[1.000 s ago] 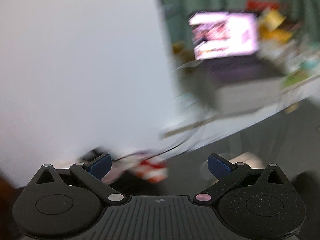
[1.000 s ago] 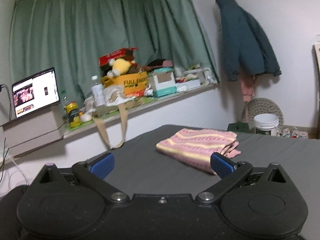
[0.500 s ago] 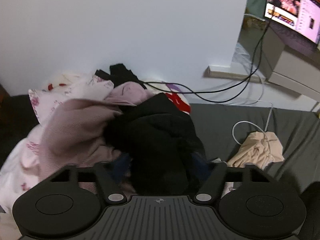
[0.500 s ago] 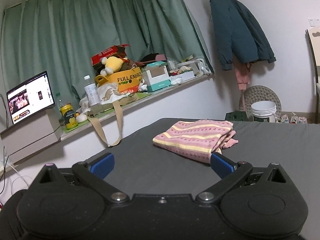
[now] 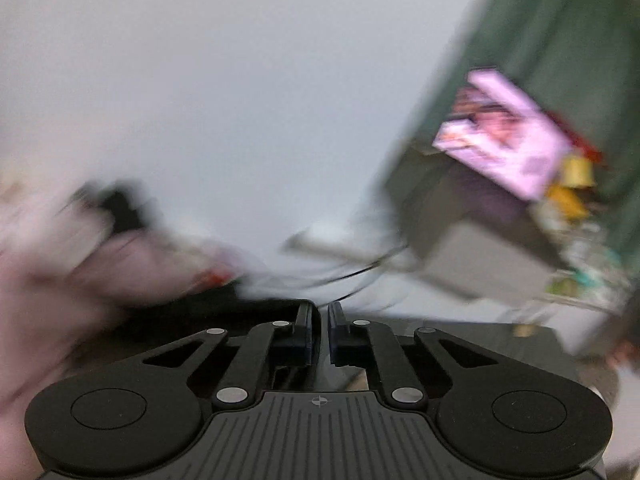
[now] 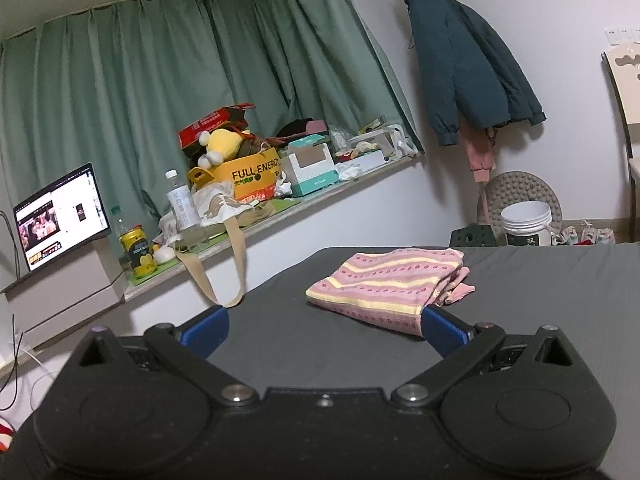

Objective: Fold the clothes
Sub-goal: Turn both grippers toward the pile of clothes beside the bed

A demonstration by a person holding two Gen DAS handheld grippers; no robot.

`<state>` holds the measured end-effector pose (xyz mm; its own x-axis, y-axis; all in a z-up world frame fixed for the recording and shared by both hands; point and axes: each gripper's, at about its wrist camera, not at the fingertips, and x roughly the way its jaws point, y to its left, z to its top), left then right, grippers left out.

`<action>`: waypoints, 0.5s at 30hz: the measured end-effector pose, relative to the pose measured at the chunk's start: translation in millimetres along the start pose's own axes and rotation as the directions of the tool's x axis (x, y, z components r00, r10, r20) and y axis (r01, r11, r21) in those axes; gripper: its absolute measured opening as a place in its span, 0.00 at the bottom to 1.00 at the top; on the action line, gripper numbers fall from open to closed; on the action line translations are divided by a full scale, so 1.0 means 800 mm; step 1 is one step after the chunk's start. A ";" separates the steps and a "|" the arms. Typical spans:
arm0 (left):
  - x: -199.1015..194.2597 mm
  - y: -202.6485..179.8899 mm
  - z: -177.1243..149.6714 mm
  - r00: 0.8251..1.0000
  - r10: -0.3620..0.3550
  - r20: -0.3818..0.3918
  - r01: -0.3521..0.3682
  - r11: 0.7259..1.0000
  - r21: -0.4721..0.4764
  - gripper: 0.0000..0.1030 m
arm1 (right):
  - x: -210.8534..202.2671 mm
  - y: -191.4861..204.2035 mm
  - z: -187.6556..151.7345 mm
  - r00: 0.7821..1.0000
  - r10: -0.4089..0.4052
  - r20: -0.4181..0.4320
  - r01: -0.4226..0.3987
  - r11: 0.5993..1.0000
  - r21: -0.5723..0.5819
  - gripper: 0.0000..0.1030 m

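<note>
The left wrist view is blurred by motion. My left gripper (image 5: 324, 320) has its jaws nearly together; dark cloth seems to sit between them, but the blur hides what it is. A blurred heap of pink and black clothes (image 5: 100, 256) lies at the left. In the right wrist view my right gripper (image 6: 322, 326) is open and empty above the dark grey bed (image 6: 540, 292). A folded pink and yellow striped garment (image 6: 388, 284) lies on the bed just beyond its right finger.
A windowsill holds a yellow box (image 6: 248, 176), a bottle (image 6: 180, 200), a can (image 6: 138, 250) and other clutter. A lit laptop (image 6: 60, 216) stands at the left. A dark jacket (image 6: 460, 60) hangs on the wall. A white bucket (image 6: 526, 224) sits on the floor.
My left gripper has shut from open after dipping onto the black garment in the heap, and it now swings up and to the right. My right gripper has tilted slightly and stays open.
</note>
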<state>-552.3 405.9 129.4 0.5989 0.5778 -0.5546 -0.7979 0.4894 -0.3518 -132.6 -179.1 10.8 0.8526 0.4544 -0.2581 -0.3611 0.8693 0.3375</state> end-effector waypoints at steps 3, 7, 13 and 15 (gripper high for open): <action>0.016 -0.051 0.010 0.999 -0.044 -0.016 0.046 0.993 0.109 0.02 | 0.000 0.001 0.000 1.000 0.000 -0.001 0.000 1.000 -0.002 1.00; 0.039 -0.085 0.014 0.996 0.014 -0.094 0.001 0.987 0.159 0.06 | -0.003 0.001 0.000 1.000 -0.001 -0.001 0.001 1.000 -0.004 1.00; 0.100 -0.046 -0.034 0.924 0.262 -0.280 -0.226 0.962 0.152 0.88 | 0.002 -0.003 0.001 1.000 0.011 -0.007 -0.011 1.000 0.020 1.00; 0.129 -0.031 -0.056 0.898 0.305 -0.317 -0.269 0.951 0.151 0.88 | 0.004 -0.002 0.000 1.000 0.017 -0.016 -0.017 1.000 0.021 1.00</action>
<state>-474.2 424.0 47.2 0.2733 0.4608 -0.8444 -0.9098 0.4089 -0.0713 -129.4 -179.5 9.3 0.8400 0.4724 -0.2670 -0.3676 0.8573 0.3604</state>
